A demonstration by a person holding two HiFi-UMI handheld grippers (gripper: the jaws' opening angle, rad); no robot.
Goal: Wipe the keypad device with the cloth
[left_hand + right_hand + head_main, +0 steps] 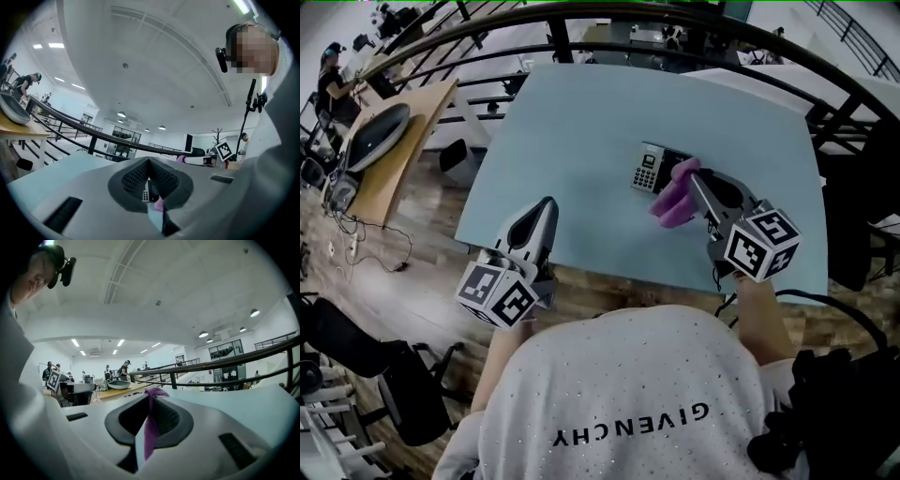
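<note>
A small keypad device with a grey face and dark back part lies on the pale blue table, right of centre. A purple cloth hangs bunched just right of the device, pinched in my right gripper, which is shut on it. In the right gripper view the cloth runs as a thin strip between the closed jaws. My left gripper hovers at the table's near left, jaws shut and empty. Through the narrow slit of its jaws I glimpse the keypad device and the cloth.
A wooden side table with a large dark bowl stands at the far left. Curved black railings run behind the table. The table's near edge lies just ahead of the person's body. People work in the background.
</note>
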